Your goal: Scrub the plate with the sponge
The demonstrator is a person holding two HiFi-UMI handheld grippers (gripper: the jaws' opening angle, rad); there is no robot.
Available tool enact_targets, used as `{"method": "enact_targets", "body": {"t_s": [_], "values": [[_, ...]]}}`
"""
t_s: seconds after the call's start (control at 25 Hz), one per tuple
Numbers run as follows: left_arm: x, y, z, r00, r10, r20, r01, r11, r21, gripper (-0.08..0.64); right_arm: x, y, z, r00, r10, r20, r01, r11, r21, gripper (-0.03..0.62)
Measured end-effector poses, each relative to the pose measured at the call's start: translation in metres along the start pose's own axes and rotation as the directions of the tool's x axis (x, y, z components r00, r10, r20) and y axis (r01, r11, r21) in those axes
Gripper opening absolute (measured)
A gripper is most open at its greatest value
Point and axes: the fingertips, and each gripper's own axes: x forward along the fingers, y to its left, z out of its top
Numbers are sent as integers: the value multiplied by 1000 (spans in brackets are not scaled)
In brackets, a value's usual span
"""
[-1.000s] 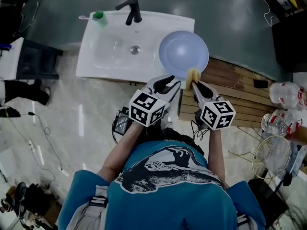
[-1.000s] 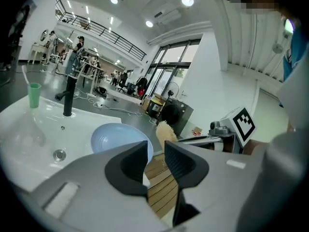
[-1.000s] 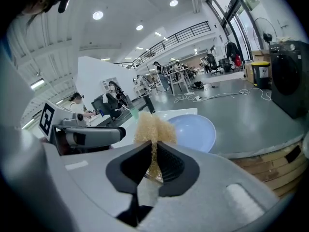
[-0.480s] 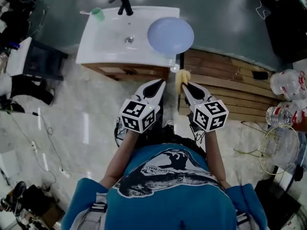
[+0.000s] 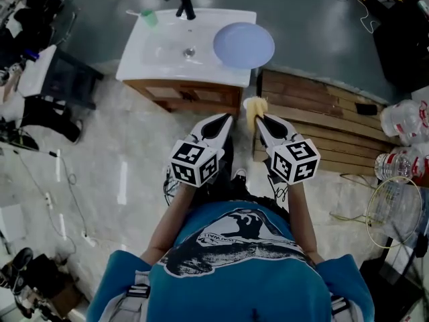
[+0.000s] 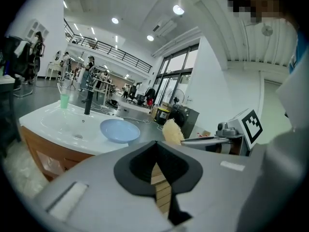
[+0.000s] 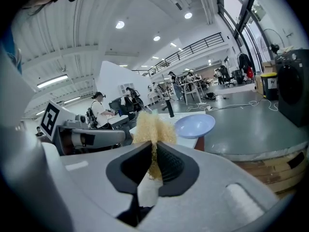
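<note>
The pale blue plate (image 5: 243,45) rests on the right end of the white sink counter (image 5: 151,64), apart from both grippers. My right gripper (image 5: 258,117) is shut on a yellow fibrous sponge (image 5: 254,106), held over the floor in front of the counter. In the right gripper view the sponge (image 7: 150,129) sticks up from the jaws, with the plate (image 7: 194,125) beyond. My left gripper (image 5: 224,118) hovers beside it, shut with nothing between its jaws. In the left gripper view the plate (image 6: 119,130) lies ahead and the sponge (image 6: 172,131) to the right.
A black faucet (image 5: 181,4) and a green cup (image 5: 148,17) stand at the back of the sink. Wooden planks (image 5: 322,123) lie on the floor to the right, with plastic bottles (image 5: 402,136) beyond. A dark cart (image 5: 64,79) stands left of the sink cabinet.
Both grippers have drawn back from the plate's near edge toward the person. The left jaws were open and are now shut on nothing. The sponge stayed in the right gripper.
</note>
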Motion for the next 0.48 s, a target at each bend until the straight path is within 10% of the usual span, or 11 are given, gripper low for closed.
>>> {"method": "enact_targets", "body": {"t_s": [0.48], "values": [[-17,-4,-7,1000,-4,0,4,1000,0,11,-6,17,-6,1000,-1,-5,1,1000,-22,29]]}}
